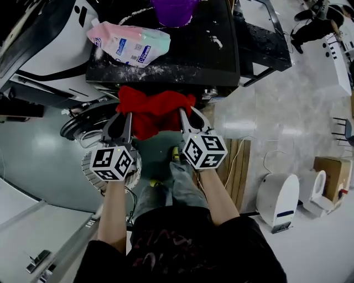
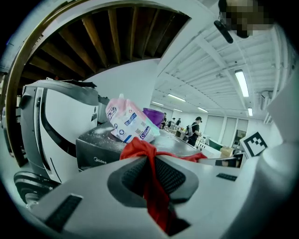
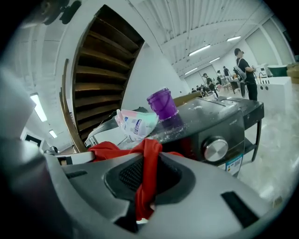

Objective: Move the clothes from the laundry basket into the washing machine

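Note:
A red garment (image 1: 152, 110) hangs stretched between my two grippers, just in front of the dark-topped washing machine (image 1: 204, 50). My left gripper (image 1: 126, 116) is shut on the garment's left end and my right gripper (image 1: 183, 114) on its right end. In the left gripper view the red cloth (image 2: 152, 186) is pinched between the jaws of the left gripper (image 2: 152, 161) and trails down out of them. The right gripper view shows the same: red cloth (image 3: 145, 179) is clamped in the right gripper (image 3: 149, 161), with the machine's silver knob (image 3: 216, 149) close ahead.
A pink-and-green detergent bag (image 1: 130, 44) and a purple cup (image 1: 174, 11) stand on the machine's powder-dusted top. A large white panel with a black stripe (image 1: 50, 50) rises at the left. A round white perforated thing (image 1: 88, 166) lies under my left gripper. People (image 2: 194, 130) stand far behind.

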A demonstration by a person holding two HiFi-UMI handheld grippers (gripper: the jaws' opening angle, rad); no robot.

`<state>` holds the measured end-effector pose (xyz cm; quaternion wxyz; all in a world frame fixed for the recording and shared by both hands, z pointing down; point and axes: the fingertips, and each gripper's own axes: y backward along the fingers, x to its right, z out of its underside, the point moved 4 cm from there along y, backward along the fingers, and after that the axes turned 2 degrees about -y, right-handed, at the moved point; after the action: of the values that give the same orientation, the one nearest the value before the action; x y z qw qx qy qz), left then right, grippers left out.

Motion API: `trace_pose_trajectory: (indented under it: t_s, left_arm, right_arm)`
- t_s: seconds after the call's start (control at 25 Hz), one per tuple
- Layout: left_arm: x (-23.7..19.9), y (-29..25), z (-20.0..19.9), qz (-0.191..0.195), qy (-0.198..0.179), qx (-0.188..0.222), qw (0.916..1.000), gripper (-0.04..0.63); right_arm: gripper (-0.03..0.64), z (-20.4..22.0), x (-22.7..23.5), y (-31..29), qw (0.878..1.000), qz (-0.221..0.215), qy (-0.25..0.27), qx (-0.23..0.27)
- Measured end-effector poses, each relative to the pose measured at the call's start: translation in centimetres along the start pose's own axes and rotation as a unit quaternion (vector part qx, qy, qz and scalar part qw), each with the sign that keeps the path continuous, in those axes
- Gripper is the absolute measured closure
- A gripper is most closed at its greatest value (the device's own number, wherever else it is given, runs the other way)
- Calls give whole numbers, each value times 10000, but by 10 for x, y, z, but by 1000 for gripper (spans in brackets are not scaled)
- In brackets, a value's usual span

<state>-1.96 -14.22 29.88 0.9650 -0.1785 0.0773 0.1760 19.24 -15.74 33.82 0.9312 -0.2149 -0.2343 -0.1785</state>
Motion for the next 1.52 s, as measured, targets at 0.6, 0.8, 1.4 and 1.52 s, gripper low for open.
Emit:
trace_pose_trajectory:
  t_s: [0.6,0.8,1.4,1.52]
  left_arm:
    - [-39,-79,130,215,620,105,9978,538]
    - [-50,-94,180,351,607,379,9968,538]
    - [-92,-194,307,603,357,1223,9900,538]
    - [-99,-221,322,610,294,1385,9880,537]
  right_arm:
    - [569,91,79,-69,9996,212,-42,166]
    - [569,131,104,-85,9990,229,1,379]
    - [569,226,192,-175,9937,161,410,1034]
    - [569,231,207,-196,9919,192,460,1168]
